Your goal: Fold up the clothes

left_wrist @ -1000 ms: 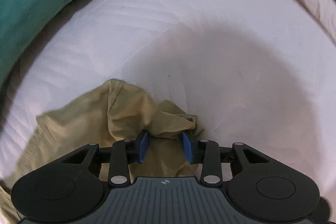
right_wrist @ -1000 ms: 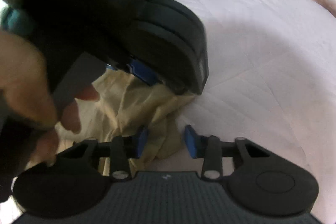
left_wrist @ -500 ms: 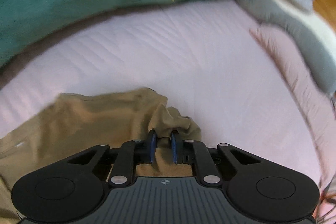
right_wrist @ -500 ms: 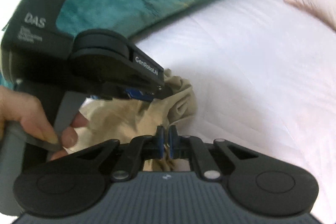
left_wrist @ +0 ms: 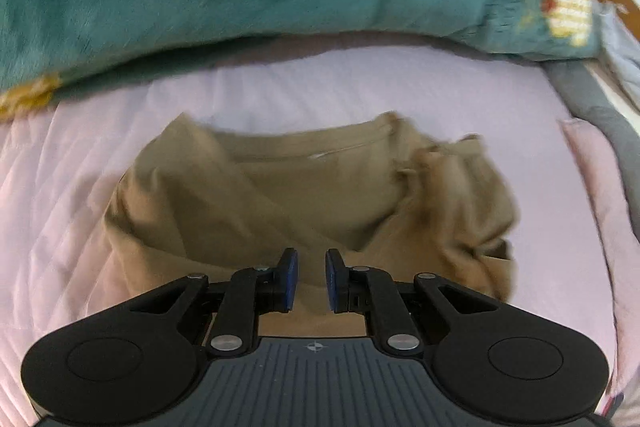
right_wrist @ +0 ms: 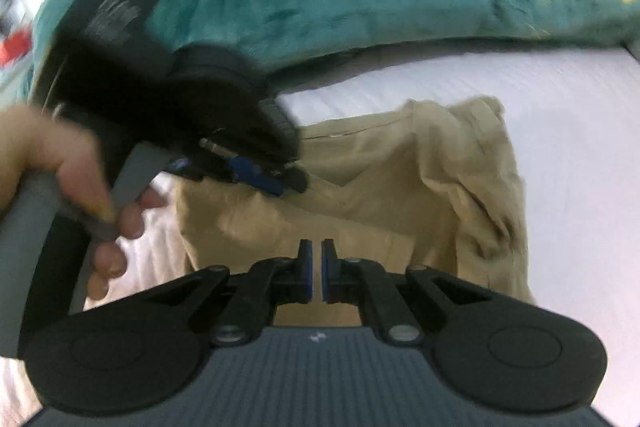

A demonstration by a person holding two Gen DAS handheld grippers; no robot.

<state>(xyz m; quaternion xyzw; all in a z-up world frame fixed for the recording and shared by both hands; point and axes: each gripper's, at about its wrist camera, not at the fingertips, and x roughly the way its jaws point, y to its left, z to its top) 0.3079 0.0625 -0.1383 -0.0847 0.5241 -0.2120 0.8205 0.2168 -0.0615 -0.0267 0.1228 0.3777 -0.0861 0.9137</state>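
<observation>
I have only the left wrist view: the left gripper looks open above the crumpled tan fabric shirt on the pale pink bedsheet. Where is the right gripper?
Observer: The right gripper hovers over the near edge of the tan shirt, with only a thin slit between its blue pads.
Operator: Any cloth pinched there?
Observer: None shows in the slit.
Operator: What holds the left gripper?
Observer: A bare hand wraps its grey handle, at the shirt's left side.
</observation>
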